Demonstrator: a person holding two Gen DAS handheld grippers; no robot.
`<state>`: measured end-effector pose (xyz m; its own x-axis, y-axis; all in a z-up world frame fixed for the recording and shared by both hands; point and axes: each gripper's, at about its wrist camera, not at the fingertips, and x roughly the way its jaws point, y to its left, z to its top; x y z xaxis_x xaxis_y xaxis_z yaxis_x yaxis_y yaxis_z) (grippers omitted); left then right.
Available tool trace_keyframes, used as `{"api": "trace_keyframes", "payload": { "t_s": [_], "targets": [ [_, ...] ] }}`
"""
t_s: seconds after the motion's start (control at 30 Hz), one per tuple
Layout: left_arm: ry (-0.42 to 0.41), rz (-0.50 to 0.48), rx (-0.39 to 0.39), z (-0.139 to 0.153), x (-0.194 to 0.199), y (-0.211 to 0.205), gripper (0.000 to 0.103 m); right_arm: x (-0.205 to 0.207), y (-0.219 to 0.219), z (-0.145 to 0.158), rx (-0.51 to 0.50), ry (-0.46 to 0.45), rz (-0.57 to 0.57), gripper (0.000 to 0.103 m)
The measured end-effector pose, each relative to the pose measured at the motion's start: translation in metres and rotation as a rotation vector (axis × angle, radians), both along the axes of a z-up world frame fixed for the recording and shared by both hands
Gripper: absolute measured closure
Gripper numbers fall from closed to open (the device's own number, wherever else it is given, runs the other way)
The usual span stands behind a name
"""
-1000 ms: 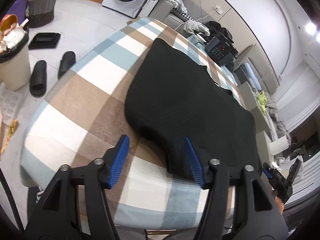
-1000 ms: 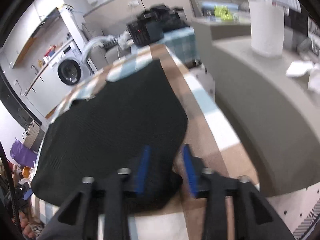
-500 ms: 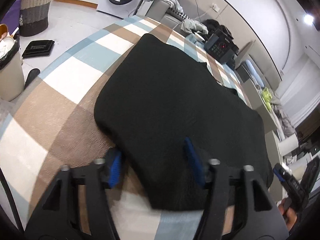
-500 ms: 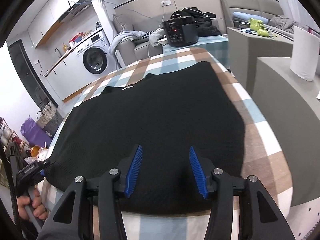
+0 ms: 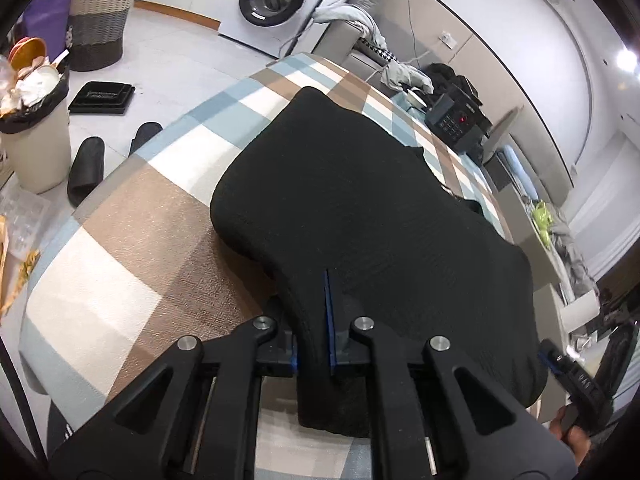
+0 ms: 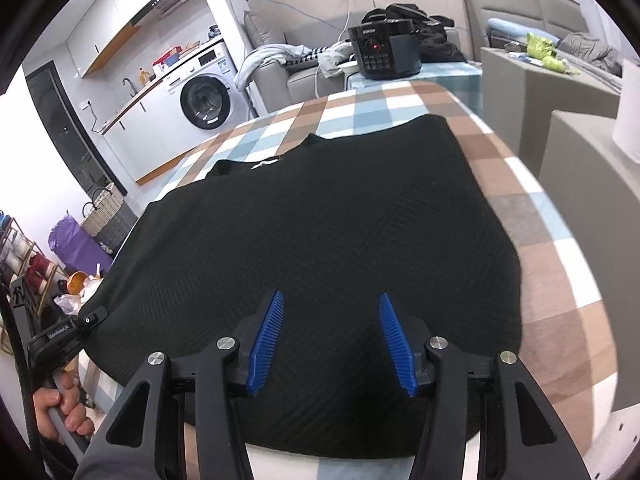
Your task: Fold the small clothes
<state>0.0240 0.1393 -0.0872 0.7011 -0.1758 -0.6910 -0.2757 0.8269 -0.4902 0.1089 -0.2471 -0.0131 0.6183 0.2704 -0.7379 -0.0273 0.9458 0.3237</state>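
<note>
Left claw (image 5: 314, 320) pinched near edge of black garment (image 5: 360, 216), fingers pressed together on a bunched fold. Right claw (image 6: 332, 340) spread wide, hovering over garment's near hem (image 6: 320, 440), nothing between pads. Garment lay flat on checked worktop (image 5: 132, 240). Farther back sat a black keypad device (image 6: 384, 54), then a washing machine (image 6: 204, 100).

Bright, even room light, strong fisheye bending at the edges.

A ceiling lamp (image 5: 628, 60) flares white at upper right; the black garment (image 5: 360, 216) swallows detail, casting a soft shadow on the checked tablecloth (image 5: 132, 248). Right-hand view smears along its right edge.
</note>
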Motion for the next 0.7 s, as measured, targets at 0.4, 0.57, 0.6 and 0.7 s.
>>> {"api": "trace_keyframes", "payload": {
  "t_s": [0.4, 0.57, 0.6, 0.7],
  "targets": [
    [-0.232, -0.271, 0.167, 0.106, 0.038, -0.095, 0.097, -0.018, -0.030, 0.008, 0.043, -0.046, -0.088, 0.051],
    [-0.295, -0.569, 0.185, 0.122, 0.054, -0.212, 0.097, -0.033, -0.062, 0.011, 0.043, -0.057, -0.181, 0.048],
    [-0.287, -0.632, 0.179, 0.116, 0.054, -0.235, 0.097, -0.035, -0.068, 0.010, 0.043, -0.055, -0.196, 0.048],
    [-0.195, -0.826, 0.171, 0.087, 0.048, -0.291, 0.095, -0.040, -0.083, 0.008, 0.036, -0.043, -0.235, 0.048]
  ]
}}
